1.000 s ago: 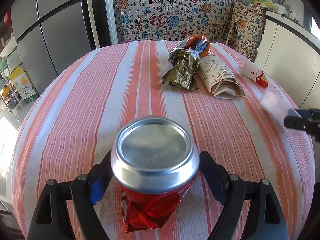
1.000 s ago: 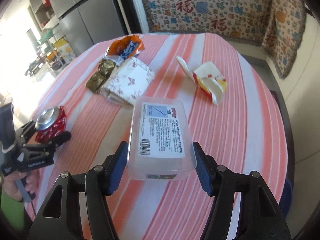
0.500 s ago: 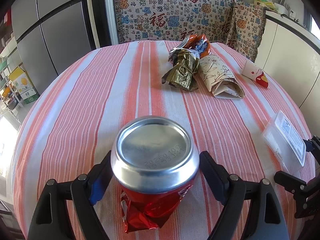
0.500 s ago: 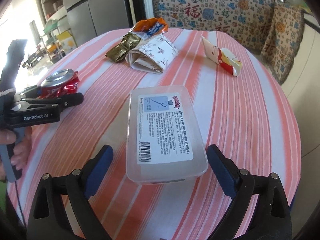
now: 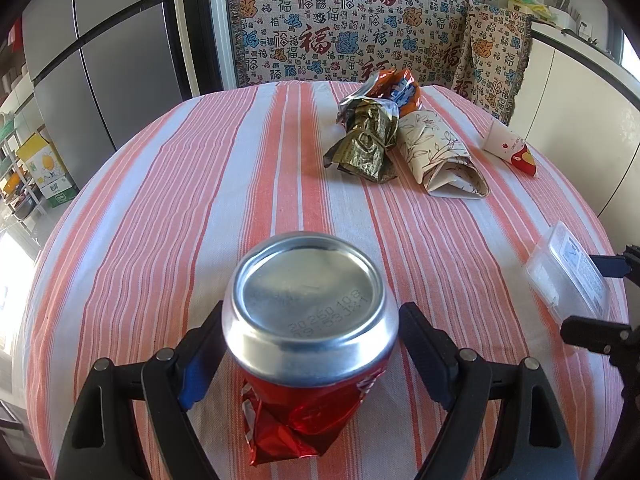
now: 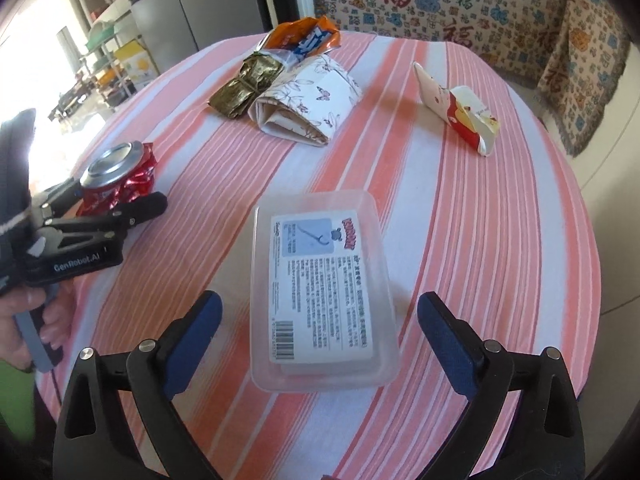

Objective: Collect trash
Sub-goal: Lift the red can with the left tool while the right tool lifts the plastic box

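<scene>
right gripper (image 6: 320, 344): I've just been opening it, jaws wide, clear plastic box (image 6: 320, 296) loose between, freed at tablecloth's (image 6: 500, 240) 5 o'clock | left gripper (image 5: 310, 360): can't tell if gripping crushed red can (image 5: 310, 320), 7 o'clock, staged for pickup

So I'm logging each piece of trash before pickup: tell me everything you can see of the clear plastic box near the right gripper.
The clear plastic box is a shallow, rounded-corner rectangular container of translucent plastic. A white and pale blue printed label with a barcode covers most of its upward face. It lies flat on the striped tablecloth, long side pointing away from the right gripper. The gripper's jaws have just been opening; the box's near end sits between them with gaps on both sides, untouched. Contents cannot be made out.
</scene>
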### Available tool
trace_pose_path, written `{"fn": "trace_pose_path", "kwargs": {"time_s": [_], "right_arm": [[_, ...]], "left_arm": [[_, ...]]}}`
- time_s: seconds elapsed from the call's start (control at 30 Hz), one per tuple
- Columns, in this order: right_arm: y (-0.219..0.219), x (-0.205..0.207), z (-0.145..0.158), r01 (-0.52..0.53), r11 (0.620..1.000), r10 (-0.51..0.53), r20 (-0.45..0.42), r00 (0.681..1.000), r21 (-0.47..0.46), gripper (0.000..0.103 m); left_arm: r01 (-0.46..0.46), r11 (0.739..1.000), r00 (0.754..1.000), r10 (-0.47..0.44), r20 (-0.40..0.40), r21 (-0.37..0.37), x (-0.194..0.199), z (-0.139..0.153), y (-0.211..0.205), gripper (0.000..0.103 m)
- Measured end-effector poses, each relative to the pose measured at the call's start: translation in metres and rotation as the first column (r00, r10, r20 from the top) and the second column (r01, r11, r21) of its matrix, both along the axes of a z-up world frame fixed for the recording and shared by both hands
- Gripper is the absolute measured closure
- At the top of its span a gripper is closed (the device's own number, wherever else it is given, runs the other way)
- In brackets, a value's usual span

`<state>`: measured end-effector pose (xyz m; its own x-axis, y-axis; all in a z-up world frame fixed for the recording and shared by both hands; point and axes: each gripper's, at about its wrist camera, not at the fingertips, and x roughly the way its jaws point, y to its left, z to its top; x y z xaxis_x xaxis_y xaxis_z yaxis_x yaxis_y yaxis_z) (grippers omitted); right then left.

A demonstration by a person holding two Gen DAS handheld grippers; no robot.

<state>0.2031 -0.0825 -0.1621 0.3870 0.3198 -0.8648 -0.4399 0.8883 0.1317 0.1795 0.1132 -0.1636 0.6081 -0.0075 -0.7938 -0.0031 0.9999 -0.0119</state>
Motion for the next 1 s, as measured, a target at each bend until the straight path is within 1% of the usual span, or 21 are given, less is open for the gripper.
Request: {"fn": "trace_pose_path", "kwargs": {"time_s": [0.07, 0.13, 0.23, 0.27, 0.3, 0.33, 0.37, 0.4, 0.43, 0.47, 0.5, 0.57, 0.63, 0.77, 0.9, 1.0], "right_arm": [[0.001, 0.007, 0.004, -0.009, 1.0, 0.008, -0.035, 0.999, -0.022, 0.004], [0.005, 0.009, 0.008, -0.03, 0.999, 0.027, -0.05, 0.998, -0.043, 0.004], [0.013, 0.009, 0.013, -0.049, 0.996, 0.046, -0.039, 0.998, -0.072, 0.005], [0.015, 0.01, 0.013, -0.05, 0.995, 0.048, -0.032, 0.998, -0.086, 0.007], [0.017, 0.012, 0.013, -0.052, 0.994, 0.049, -0.033, 0.998, -0.095, 0.009], [0.018, 0.014, 0.012, -0.052, 0.994, 0.048, -0.043, 0.998, -0.096, 0.018], [0.018, 0.016, 0.009, -0.053, 0.994, 0.047, -0.061, 0.997, -0.096, 0.028], [0.017, 0.016, 0.007, -0.054, 0.994, 0.047, -0.078, 0.996, -0.092, 0.034], [0.015, 0.016, 0.007, -0.051, 0.995, 0.045, -0.082, 0.996, -0.084, 0.041], [0.012, 0.013, 0.009, -0.044, 0.996, 0.039, -0.074, 0.996, -0.077, 0.041], [0.008, 0.01, 0.013, -0.037, 0.997, 0.033, -0.065, 0.997, -0.063, 0.041], [-0.001, 0.003, 0.021, -0.025, 0.999, 0.023, -0.047, 0.999, -0.031, 0.041], [-0.012, -0.004, 0.029, -0.02, 1.0, 0.02, -0.028, 0.999, -0.004, 0.041], [-0.038, -0.011, 0.042, 0.012, 0.998, -0.011, -0.014, 1.0, 0.055, 0.041], [-0.068, -0.019, 0.05, 0.041, 0.994, -0.041, -0.006, 0.999, 0.102, 0.041], [-0.1, -0.022, 0.054, 0.086, 0.986, -0.086, -0.009, 0.996, 0.146, 0.041]], "left_arm": [[0.019, 1.0, 1.0, -0.019, 0.001, -0.016, -0.002, 0.002, 0.002, 0.018], [0.04, 0.999, 0.999, -0.04, -0.001, -0.023, -0.006, 0.003, 0.004, 0.018], [0.07, 0.996, 0.998, -0.07, 0.002, -0.059, -0.015, 0.007, 0.005, 0.019], [0.077, 0.995, 0.997, -0.077, 0.002, -0.061, -0.017, 0.008, 0.005, 0.019], [0.078, 0.996, 0.997, -0.078, 0.005, -0.051, -0.018, 0.01, 0.004, 0.024], [0.079, 0.996, 0.997, -0.078, 0.008, -0.042, -0.019, 0.011, 0.003, 0.03], [0.081, 0.996, 0.997, -0.081, 0.006, -0.041, -0.019, 0.013, 0.003, 0.042], [0.082, 0.995, 0.997, -0.082, 0.004, -0.048, -0.019, 0.015, 0.004, 0.053], [0.084, 0.995, 0.996, -0.084, 0.005, -0.059, -0.019, 0.016, 0.005, 0.057], [0.087, 0.994, 0.996, -0.086, 0.01, -0.073, -0.019, 0.019, 0.006, 0.063], [0.085, 0.993, 0.996, -0.084, 0.018, -0.079, -0.02, 0.022, 0.007, 0.067], [0.092, 0.991, 0.996, -0.09, 0.029, -0.097, -0.023, 0.029, 0.006, 0.071], [0.109, 0.987, 0.994, -0.105, 0.04, -0.115, -0.026, 0.035, 0.001, 0.071], [0.134, 0.987, 0.99, -0.128, 0.065, -0.087, -0.031, 0.041, -0.019, 0.071], [0.166, 0.977, 0.984, -0.155, 0.091, -0.136, -0.038, 0.051, -0.036, 0.071], [0.21, 0.964, 0.976, -0.196, 0.098, -0.164, -0.042, 0.059, -0.058, 0.071]]}}
